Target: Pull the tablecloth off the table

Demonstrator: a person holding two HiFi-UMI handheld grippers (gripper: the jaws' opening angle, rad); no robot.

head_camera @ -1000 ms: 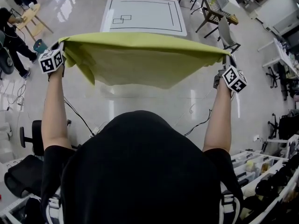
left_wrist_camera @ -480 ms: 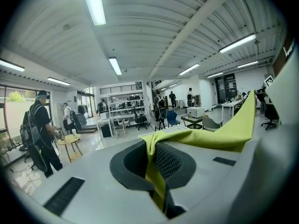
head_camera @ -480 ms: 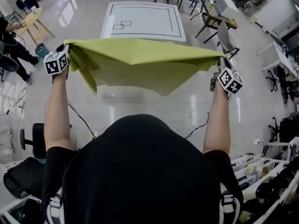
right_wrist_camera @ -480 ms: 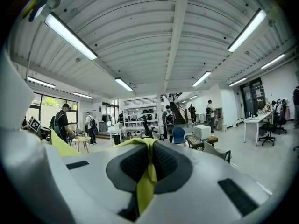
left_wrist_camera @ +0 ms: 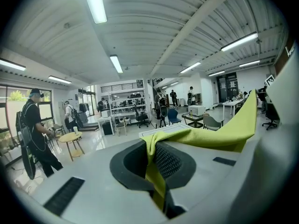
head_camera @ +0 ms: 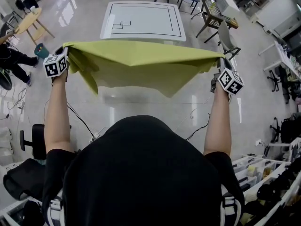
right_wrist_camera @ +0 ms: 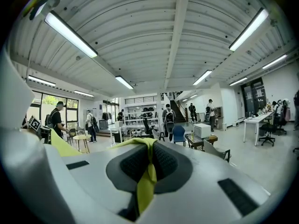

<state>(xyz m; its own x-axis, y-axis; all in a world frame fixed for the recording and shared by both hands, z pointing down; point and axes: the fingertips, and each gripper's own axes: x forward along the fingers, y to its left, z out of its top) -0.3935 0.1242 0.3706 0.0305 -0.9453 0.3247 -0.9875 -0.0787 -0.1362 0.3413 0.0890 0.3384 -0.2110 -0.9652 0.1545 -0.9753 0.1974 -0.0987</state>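
Here, the tablecloth (head_camera: 141, 62) (stretched taut) hangs before the white table (head_camera: 143, 18).

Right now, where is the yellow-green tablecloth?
In the head view the tablecloth hangs stretched in the air between the left gripper and the right gripper, a corner clamped in each, short of the white table beyond.

Place: I see a big open lab hall.
Ceiling: long white fluorescent strip lights (right_wrist_camera: 70, 34).
Floor: glossy pale floor (head_camera: 254, 112), black swivel office chair (head_camera: 29, 142).
Centre: white square worktop marked with black lines (head_camera: 143, 19).
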